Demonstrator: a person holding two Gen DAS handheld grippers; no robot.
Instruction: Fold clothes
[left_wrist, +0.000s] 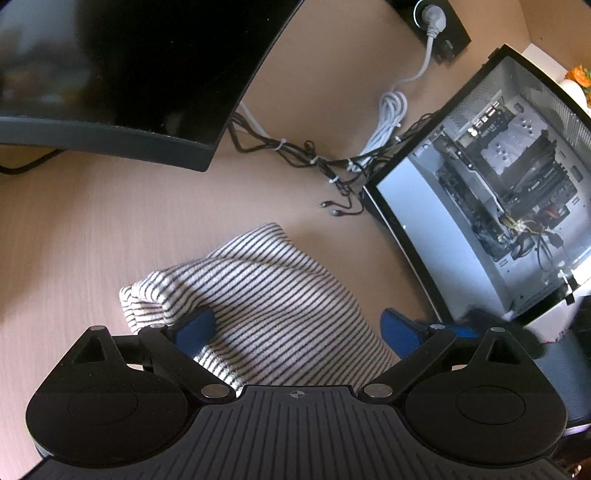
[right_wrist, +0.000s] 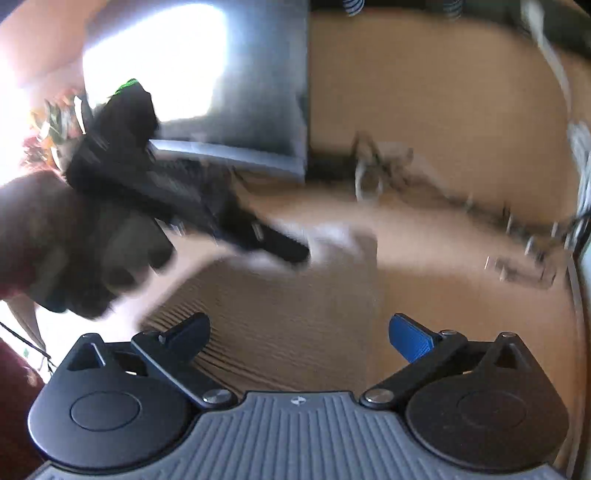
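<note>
A folded white garment with thin dark stripes (left_wrist: 273, 295) lies on the light wooden desk (left_wrist: 74, 240). My left gripper (left_wrist: 298, 330) stands wide open over its near part. A fold of cloth laps over the left blue pad (left_wrist: 195, 328), and the right pad (left_wrist: 400, 332) is at the cloth's edge. The right wrist view is blurred. In it my right gripper (right_wrist: 301, 334) is wide open above the striped garment (right_wrist: 280, 314), with nothing pinched. A gloved hand (right_wrist: 74, 251) holds the left gripper (right_wrist: 291, 251), whose tip is at the garment's far edge.
A dark curved monitor (left_wrist: 110, 74) stands at the back left. An open-sided computer case (left_wrist: 498, 203) stands on the right, close to the garment. Bundled cables (left_wrist: 314, 158) run between them to a wall socket (left_wrist: 432, 18).
</note>
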